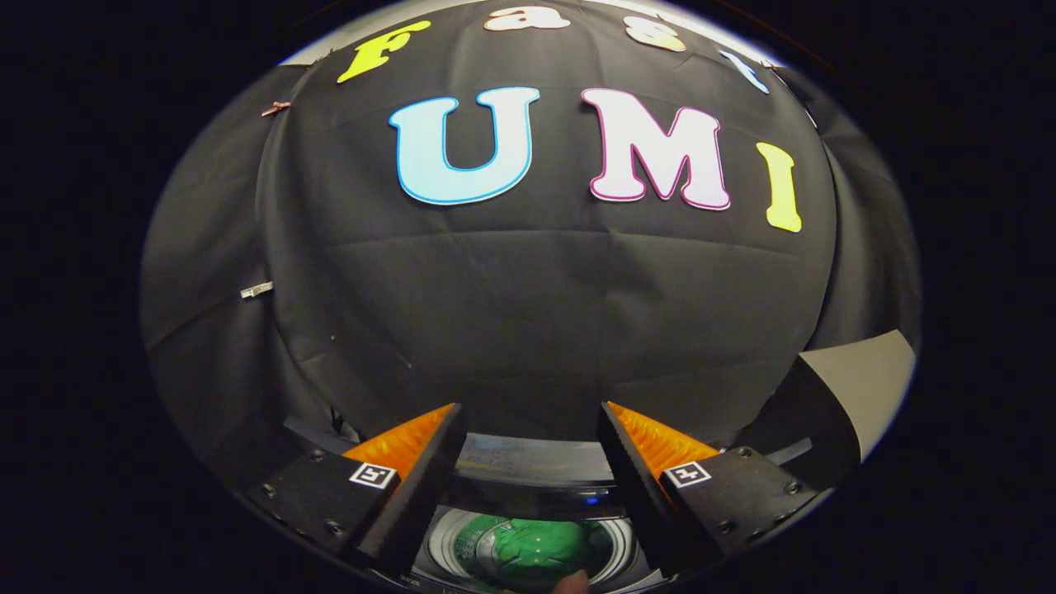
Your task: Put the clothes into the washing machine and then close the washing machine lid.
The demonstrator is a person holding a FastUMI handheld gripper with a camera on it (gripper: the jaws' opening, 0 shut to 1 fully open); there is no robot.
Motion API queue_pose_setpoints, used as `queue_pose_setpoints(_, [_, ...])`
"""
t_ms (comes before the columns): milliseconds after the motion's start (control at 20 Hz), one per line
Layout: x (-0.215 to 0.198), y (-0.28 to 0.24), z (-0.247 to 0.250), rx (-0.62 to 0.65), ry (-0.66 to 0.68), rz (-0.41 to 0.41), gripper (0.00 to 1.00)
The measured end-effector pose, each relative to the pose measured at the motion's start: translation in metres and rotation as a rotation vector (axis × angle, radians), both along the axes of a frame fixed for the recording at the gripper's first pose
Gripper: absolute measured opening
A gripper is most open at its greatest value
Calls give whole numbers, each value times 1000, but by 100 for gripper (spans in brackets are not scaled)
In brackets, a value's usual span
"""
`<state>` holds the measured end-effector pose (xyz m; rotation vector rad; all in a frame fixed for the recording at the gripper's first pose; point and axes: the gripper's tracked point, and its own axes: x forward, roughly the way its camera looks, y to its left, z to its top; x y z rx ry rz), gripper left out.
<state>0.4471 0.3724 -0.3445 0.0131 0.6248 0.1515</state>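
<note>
My gripper (pixel 528 421) is open, its two fingers spread wide with nothing between them. Below and between the fingers lies the washing machine's open drum (pixel 462 540), a round ribbed tub. A green garment (pixel 536 549) lies inside the drum. The machine's dark back panel (pixel 528 462) runs across just behind the tub opening, between the fingers. The lid is hidden from view. A small rounded fingertip-like shape (pixel 569 582) pokes in by the tub's near rim.
The black cloth wall (pixel 528 305) stands close behind the machine. A grey panel (pixel 866 371) leans at the right, beyond the right finger. Two small clips (pixel 256 289) hang on the cloth at the left.
</note>
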Motion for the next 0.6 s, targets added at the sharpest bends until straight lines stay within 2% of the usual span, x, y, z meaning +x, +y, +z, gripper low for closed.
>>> queue_pose_setpoints(200, [-6, 0, -8, 21, 63, 32, 100])
queue_pose_setpoints(400, [-43, -15, -21, -58, 128, 142, 100])
queue_pose_setpoints(600, [-60, -12, -8, 4, 103, 130, 100])
